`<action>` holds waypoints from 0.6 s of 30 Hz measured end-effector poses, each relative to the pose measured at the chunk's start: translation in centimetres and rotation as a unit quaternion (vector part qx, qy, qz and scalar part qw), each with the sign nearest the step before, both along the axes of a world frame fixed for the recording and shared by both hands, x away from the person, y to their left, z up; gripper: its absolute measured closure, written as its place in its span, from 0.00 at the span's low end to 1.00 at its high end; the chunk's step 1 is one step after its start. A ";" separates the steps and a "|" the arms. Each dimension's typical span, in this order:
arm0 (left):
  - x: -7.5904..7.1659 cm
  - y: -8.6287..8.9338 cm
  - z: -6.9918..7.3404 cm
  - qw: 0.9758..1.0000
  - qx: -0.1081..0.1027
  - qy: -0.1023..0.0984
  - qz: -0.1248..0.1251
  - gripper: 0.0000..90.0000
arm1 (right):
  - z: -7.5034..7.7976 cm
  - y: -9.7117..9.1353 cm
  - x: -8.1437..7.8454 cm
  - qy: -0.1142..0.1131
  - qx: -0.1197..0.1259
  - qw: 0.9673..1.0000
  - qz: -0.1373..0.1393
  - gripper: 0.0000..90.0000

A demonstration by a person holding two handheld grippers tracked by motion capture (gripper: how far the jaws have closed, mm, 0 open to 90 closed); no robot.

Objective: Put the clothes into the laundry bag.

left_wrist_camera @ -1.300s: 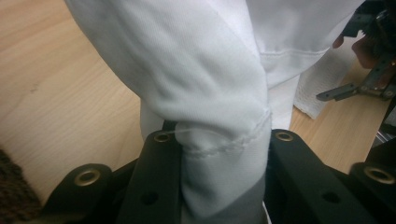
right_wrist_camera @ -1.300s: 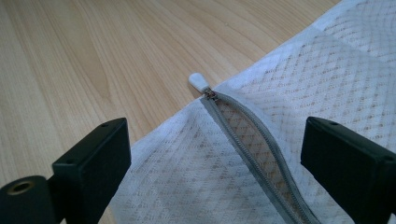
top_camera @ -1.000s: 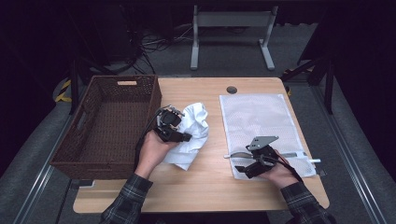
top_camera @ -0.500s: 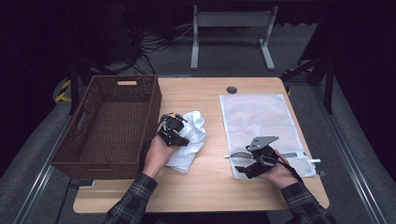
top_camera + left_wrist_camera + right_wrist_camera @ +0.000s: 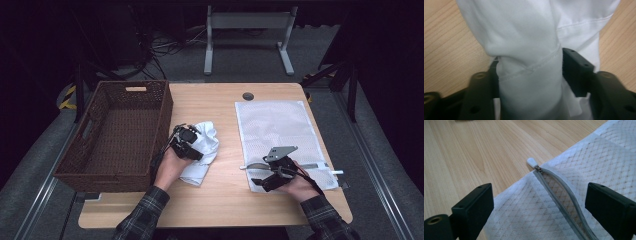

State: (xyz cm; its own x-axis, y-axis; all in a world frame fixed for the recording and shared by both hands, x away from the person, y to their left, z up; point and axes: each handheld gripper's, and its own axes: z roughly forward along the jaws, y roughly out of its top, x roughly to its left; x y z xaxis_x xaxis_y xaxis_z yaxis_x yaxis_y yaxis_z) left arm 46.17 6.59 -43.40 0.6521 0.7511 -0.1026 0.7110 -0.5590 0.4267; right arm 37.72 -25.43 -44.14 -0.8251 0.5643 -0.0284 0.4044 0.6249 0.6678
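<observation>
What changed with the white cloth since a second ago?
The left gripper came down with the white cloth toward the table, and its jaws have just been opening with the cloth between them. The right gripper stayed over the mesh bag; the basket hasn't moved.

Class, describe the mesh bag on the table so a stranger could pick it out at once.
Start at the light wooden table and look to its right half, away from the brown wicker basket. There lies the flat white mesh laundry bag; unlike the crumpled white cloth beside it, it has a grey zip.
</observation>
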 end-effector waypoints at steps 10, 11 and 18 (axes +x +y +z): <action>-0.6 0.8 3.2 0.998 -0.037 -0.044 0.008 0.24 | 0.0 -0.1 0.0 0.000 0.000 1.000 -0.001 0.10; -0.6 0.9 3.5 0.998 -0.042 -0.048 0.007 0.23 | 0.0 -0.1 0.0 0.000 0.000 1.000 -0.001 0.10; -1.7 1.7 6.4 0.994 -0.075 -0.080 0.003 0.27 | 0.0 -0.1 0.0 -0.001 0.000 1.000 -0.002 0.10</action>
